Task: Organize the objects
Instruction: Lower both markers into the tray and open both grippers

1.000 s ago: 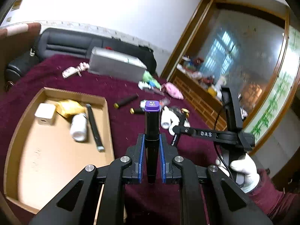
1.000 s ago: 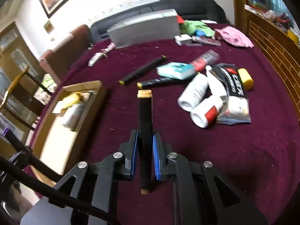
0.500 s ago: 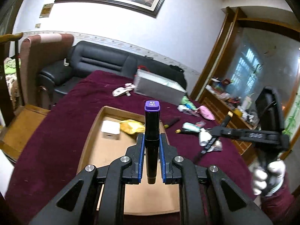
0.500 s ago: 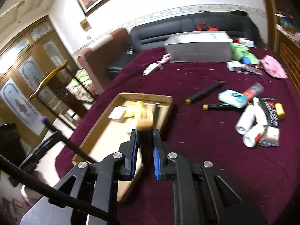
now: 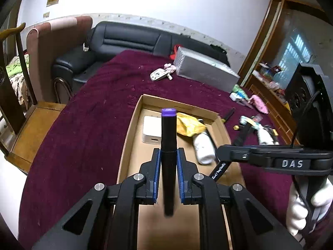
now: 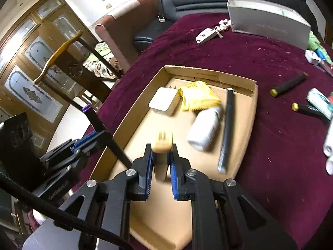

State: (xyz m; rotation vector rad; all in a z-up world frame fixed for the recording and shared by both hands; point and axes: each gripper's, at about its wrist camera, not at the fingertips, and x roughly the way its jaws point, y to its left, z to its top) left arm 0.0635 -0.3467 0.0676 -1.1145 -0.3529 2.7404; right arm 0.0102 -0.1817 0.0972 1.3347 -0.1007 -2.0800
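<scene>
We held the left gripper (image 5: 168, 170) clamped on a purple-capped marker (image 5: 169, 143), its blue pads pressed against the black barrel about midway so that the cap stood clear ahead of the jaws and the tail hung behind them. The right gripper (image 6: 162, 162) was likewise closed on a tan-capped marker (image 6: 162, 145), blurred in its own view, though the left view showed its lettered barrel crossing the jaws. We judged that both markers were gripped mid-barrel to keep them balanced while carried. Both grippers pointed downward over the cardboard tray (image 5: 133, 125), the evident collecting place on the maroon table (image 5: 87, 125): the left over its near half, the right near the tray's right edge in the left view. Inside, a white adapter (image 6: 164, 102) and a yellow packet (image 6: 197, 98) lay toward the far end, a white bottle (image 6: 205, 131) lay on its side near the middle, and a long black pen (image 6: 228, 129) ran along the right wall, which left the near floor bare for the two markers. Beyond the tray's right wall, still loose on the table, lay a black marker (image 6: 289, 84) and other small items awaiting sorting; a key fob (image 6: 207, 35) and a grey box (image 6: 268, 20) sat near the table's far edge. A gloved hand (image 5: 306, 212) held the right gripper's handle.
</scene>
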